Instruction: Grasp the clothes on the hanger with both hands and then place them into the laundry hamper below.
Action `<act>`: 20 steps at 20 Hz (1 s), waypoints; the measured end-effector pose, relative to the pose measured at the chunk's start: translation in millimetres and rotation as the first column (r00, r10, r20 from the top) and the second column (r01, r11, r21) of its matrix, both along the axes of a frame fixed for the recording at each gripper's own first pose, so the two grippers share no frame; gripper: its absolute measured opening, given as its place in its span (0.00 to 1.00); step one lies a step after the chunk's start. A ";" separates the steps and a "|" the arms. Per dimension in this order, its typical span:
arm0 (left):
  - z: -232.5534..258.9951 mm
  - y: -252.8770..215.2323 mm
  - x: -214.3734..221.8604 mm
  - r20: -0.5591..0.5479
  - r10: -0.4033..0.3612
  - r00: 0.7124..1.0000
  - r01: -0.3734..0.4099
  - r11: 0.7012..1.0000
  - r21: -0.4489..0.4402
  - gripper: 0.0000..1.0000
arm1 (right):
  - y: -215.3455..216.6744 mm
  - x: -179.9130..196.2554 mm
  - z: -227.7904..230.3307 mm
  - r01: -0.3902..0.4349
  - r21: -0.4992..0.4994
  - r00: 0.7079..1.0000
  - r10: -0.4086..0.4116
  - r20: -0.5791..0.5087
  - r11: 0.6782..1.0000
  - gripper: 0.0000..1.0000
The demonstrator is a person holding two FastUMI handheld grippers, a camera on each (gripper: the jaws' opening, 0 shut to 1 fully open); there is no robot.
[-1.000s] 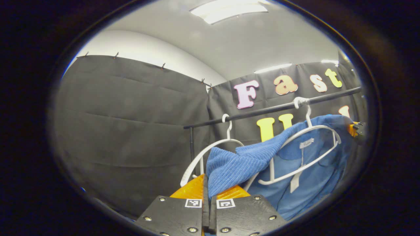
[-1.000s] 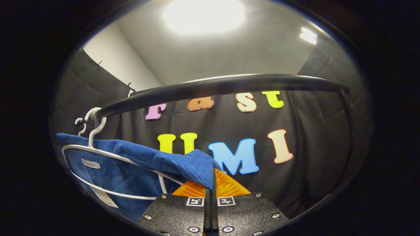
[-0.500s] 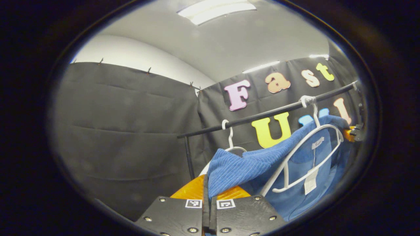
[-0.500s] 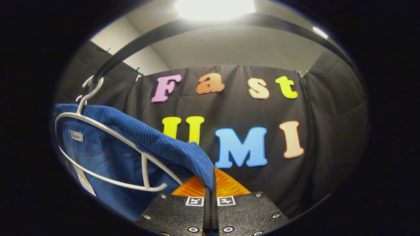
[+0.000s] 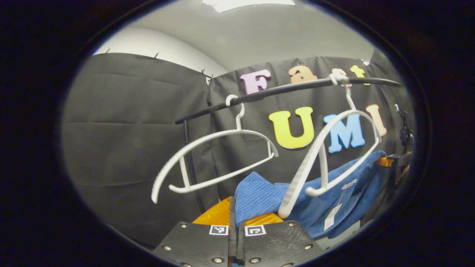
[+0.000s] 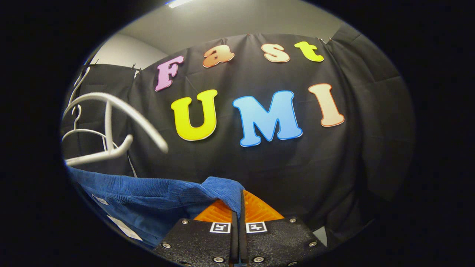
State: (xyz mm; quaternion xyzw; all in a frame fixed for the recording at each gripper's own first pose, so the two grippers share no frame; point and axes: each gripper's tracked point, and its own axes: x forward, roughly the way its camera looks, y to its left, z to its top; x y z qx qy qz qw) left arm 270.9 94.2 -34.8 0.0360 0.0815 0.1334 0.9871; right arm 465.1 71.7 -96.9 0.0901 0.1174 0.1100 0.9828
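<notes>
Left hand-held gripper (image 5: 233,218) is pinching one end of the blue garment (image 5: 259,196) between closed fingers in the left gripper view. Half a second ago the cloth was draped over the right hanger (image 5: 326,148); now it is hanging below it, free, and that hanger is swinging bare on the rail (image 5: 282,91) beside the other empty hanger (image 5: 215,155). I am reading that as the pull-off being done, so lowering into the hamper is what is remaining. Far right, I am seeing the other gripper holding the garment's far end, with a white tag dangling between.

Right hand-held gripper (image 6: 239,215) is clamped on its corner of the garment (image 6: 156,193) in the right gripper view, the cloth stretching away to the left under the blurred hangers (image 6: 111,107). This view is looking mostly at the booth wall, so the rail is better judged from the left. I am not seeing the hamper, so I am guessing it lies beneath.
</notes>
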 end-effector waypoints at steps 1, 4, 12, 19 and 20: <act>-14.5 -1.2 -6.5 -0.024 -0.004 1.000 0.004 1.000 -0.004 0.00 | -1.8 -5.6 -14.8 -0.007 -0.019 1.000 0.006 -0.026 1.000 0.01; -50.6 -7.5 -14.8 -0.082 -0.003 0.997 0.002 1.000 -0.023 0.01 | -9.1 -23.6 -38.6 -0.005 -0.038 0.998 0.003 -0.062 0.999 0.01; -70.2 -25.8 -78.4 -0.091 -0.056 0.994 0.049 0.996 -0.078 0.00 | -25.3 -117.8 -37.8 -0.019 -0.106 0.998 0.013 -0.058 0.994 0.01; -34.0 -66.8 -118.3 -0.017 -0.200 0.980 0.197 0.974 -0.109 0.01 | -30.8 -218.3 14.9 0.002 -0.094 1.000 -0.001 0.012 0.996 0.01; -22.3 -71.4 -131.6 0.001 -0.223 0.975 0.221 0.969 -0.113 0.00 | -28.5 -232.6 24.2 0.005 -0.089 1.000 -0.003 0.024 0.996 0.01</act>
